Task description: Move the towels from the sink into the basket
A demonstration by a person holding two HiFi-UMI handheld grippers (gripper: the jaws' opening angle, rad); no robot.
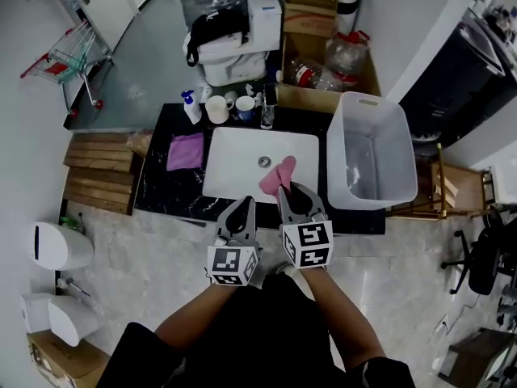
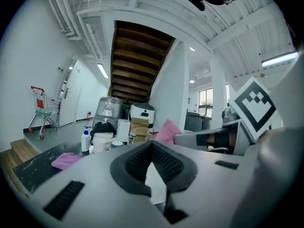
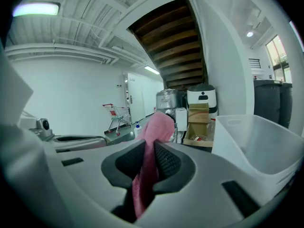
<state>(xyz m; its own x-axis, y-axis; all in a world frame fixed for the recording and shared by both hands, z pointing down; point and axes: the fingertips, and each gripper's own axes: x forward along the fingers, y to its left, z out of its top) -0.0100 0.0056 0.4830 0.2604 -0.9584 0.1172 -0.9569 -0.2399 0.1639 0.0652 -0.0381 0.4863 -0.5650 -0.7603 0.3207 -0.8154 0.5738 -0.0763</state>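
1. While the right gripper [image 3: 151, 146] is clamped on the pink towel [image 3: 157, 121], only a narrow fold sits between its pads. The rest pokes out past the tips. Head view: the towel is at frame centre, over the right part of the white sink [image 1: 234, 156], not yet over the white basket [image 1: 367, 103] at centre right.
2. Risk: a quick swing could pull the fold free. The towel would likely drop into the sink or onto the black counter [image 1: 161, 192].
3. Risk: carried low, the loose end may catch the basket's rim.
4. Left gripper [image 2: 152, 145] is closed and empty. A purple towel [image 1: 185, 151] lies on the counter left of centre, outside the sink.
5. Writing: none legible. The marker cube [image 1: 307, 245] shows only a pattern.
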